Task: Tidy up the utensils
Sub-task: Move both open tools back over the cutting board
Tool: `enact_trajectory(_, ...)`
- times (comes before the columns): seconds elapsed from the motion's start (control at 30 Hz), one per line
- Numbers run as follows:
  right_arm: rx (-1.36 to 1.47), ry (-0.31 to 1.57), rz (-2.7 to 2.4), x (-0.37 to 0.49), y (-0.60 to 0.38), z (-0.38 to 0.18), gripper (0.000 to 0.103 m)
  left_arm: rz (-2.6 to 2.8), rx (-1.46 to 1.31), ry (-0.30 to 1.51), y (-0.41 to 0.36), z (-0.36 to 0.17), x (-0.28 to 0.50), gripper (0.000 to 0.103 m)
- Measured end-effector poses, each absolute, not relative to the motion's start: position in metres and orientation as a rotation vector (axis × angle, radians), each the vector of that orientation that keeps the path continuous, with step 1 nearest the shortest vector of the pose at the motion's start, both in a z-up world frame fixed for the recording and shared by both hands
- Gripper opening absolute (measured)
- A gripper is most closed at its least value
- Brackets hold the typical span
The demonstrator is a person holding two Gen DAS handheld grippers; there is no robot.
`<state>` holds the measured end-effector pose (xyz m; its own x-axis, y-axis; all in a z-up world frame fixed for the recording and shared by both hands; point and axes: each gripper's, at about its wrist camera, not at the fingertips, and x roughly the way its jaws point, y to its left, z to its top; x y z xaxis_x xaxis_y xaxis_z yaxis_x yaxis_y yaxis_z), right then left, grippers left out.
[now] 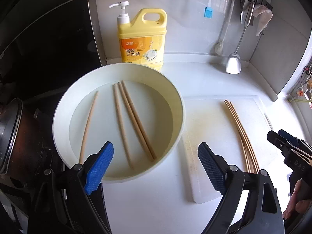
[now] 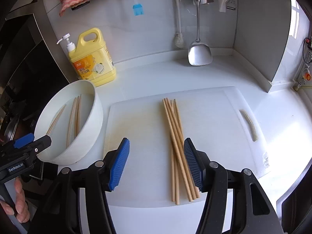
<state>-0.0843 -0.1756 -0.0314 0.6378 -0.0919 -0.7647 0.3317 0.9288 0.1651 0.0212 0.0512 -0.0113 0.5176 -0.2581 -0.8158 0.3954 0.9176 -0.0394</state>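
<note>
Left wrist view gives us the white desk (image 1: 204, 78) with a yellow detergent bottle (image 1: 143, 39) standing just behind the white bowl (image 1: 58, 120); a steel spatula (image 1: 233, 62), a blue brush (image 1: 208, 11) and a white scrubber (image 1: 219, 47) hang against the back wall, none of them in our way. A dark pot (image 1: 17, 136) sits at the bowl's left.

Four chopsticks in the bowl (image 1: 134, 120) lie on its floor, one apart at the left, long axes running away from us. The chopsticks on the board (image 2: 175, 136) rest as a loose bundle mid-way across the white cutting board (image 2: 224, 117), pointing away from us, near ends fanned and crossing.

Our left tool (image 1: 156, 167) stands wide open, empty, over the bowl's near rim. Our right tool (image 2: 157, 163) is part open and widening, gripping nothing, with the bundle passing beside its right pad.
</note>
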Motion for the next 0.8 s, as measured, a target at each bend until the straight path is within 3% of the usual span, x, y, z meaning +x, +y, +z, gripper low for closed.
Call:
enact_trajectory(0.43, 0.272, 0.861, -0.117, -0.125, -0.266, -0.045, 0.058, -0.211, 0.081, 0.966, -0.013, -0.010, -0.042, 0.089)
enact_trajectory(0.8, 0.302, 0.908, -0.134, -0.117, -0.278, -0.071, 0.058, -0.241, 0.118, 0.975, -0.050, -0.027, -0.040, 0.091)
